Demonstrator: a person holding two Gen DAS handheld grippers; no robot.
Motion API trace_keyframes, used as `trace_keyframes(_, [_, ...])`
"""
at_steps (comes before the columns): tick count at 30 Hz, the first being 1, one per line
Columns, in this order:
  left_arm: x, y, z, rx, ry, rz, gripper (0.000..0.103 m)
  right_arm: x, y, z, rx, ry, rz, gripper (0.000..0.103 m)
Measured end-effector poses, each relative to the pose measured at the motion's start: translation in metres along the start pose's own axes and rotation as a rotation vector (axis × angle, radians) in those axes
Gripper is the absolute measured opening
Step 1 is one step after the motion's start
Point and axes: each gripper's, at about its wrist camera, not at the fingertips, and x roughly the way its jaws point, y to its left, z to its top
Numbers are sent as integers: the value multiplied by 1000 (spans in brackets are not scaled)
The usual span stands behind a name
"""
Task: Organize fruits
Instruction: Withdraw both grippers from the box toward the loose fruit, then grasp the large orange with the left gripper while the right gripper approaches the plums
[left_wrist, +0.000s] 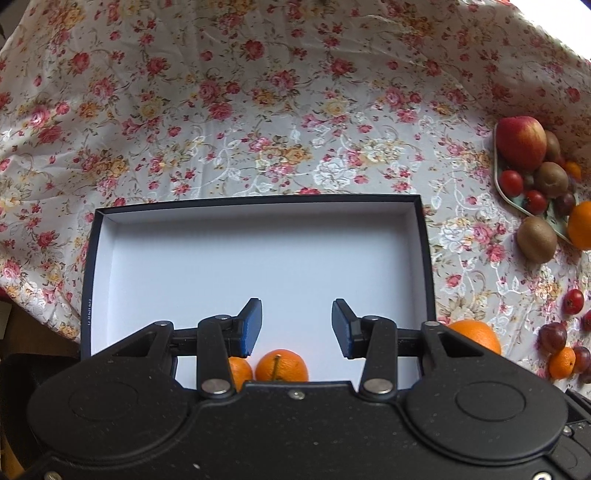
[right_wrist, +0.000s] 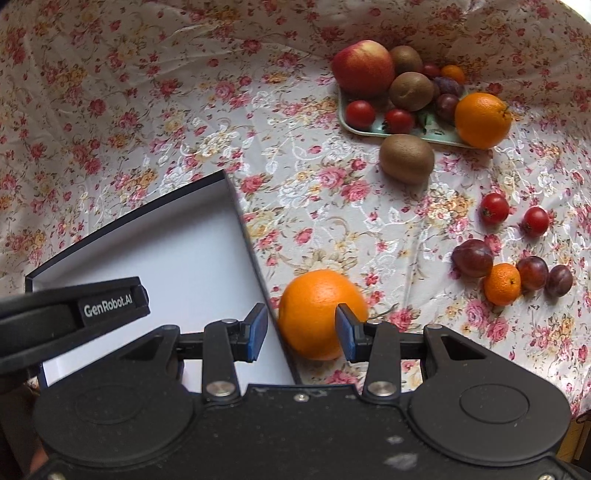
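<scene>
The left claw (left_wrist: 296, 328) hangs wide open and empty over the white-lined box (left_wrist: 258, 236), two mandarins (left_wrist: 281, 365) inside its near edge; the right claw (right_wrist: 301, 330) gapes around a large orange (right_wrist: 317, 314) just beside the box; a fruit tray (right_wrist: 360, 129) sits far right.

Two mandarins (left_wrist: 281, 365) in box (left_wrist: 258, 201); tray (right_wrist: 356, 127) far right.

Both wrist views look down closely, sharing the box (left_wrist: 258, 251) and big orange (right_wrist: 321, 314).
</scene>
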Motion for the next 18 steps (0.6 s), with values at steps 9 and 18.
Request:
trace_keyframes(9, [-1,-47,-11,88,15,-31,50,-2,-54,8,81,11,-49,43])
trace_keyframes(18, [3,-83,-23,149,58,-80,50,-1,-103,9,173,30,-81,43])
